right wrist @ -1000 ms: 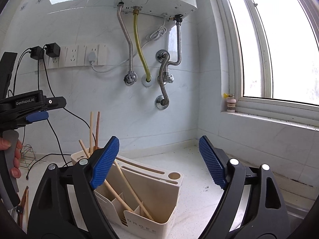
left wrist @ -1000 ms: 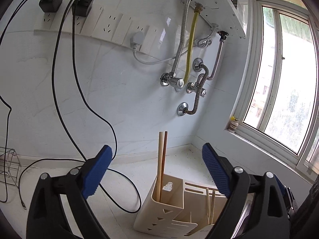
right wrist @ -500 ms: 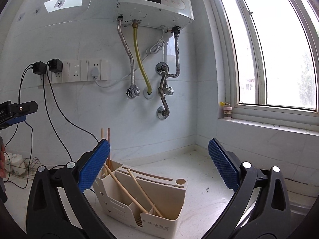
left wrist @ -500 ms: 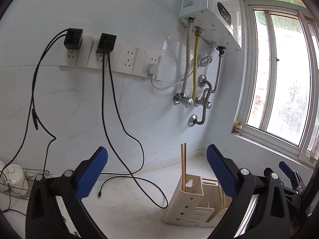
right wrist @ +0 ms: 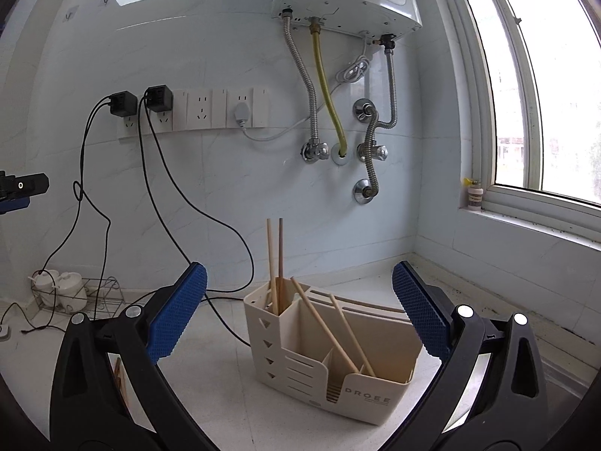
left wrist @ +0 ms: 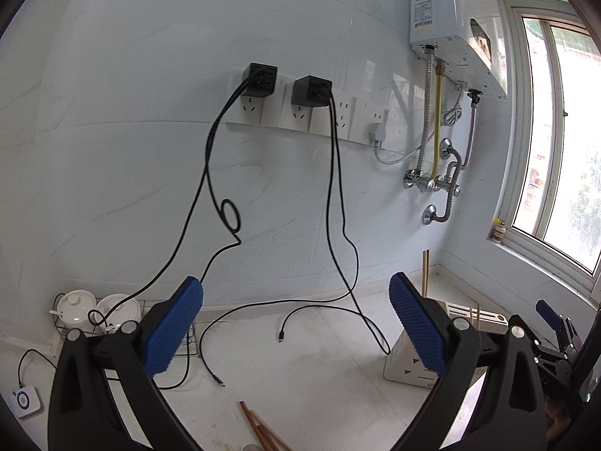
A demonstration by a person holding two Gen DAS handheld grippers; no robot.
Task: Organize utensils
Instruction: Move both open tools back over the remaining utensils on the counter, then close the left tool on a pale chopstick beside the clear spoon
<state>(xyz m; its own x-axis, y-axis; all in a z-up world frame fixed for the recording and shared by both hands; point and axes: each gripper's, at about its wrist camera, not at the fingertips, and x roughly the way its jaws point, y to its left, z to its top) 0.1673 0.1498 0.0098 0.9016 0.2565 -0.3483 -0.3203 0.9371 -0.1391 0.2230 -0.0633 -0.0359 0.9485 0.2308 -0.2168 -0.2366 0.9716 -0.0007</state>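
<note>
A cream utensil holder (right wrist: 338,353) stands on the white counter with several wooden chopsticks (right wrist: 276,263) in its compartments. It also shows in the left wrist view (left wrist: 417,364), at the right behind a finger. My right gripper (right wrist: 298,315) is open and empty, just in front of and above the holder. My left gripper (left wrist: 296,330) is open and empty, to the holder's left. Loose reddish chopsticks (left wrist: 259,430) lie on the counter at the bottom edge of the left wrist view.
Black cables (left wrist: 330,312) hang from wall sockets and trail over the counter. A wire rack with white lidded pots (left wrist: 97,312) stands at the left by the wall. A water heater with pipes (right wrist: 338,75) hangs on the wall. A window sill (right wrist: 526,210) runs on the right.
Both grippers have pulled back from the holder. The left has also swung left, so the holder now sits at its right edge and loose chopsticks show below.
</note>
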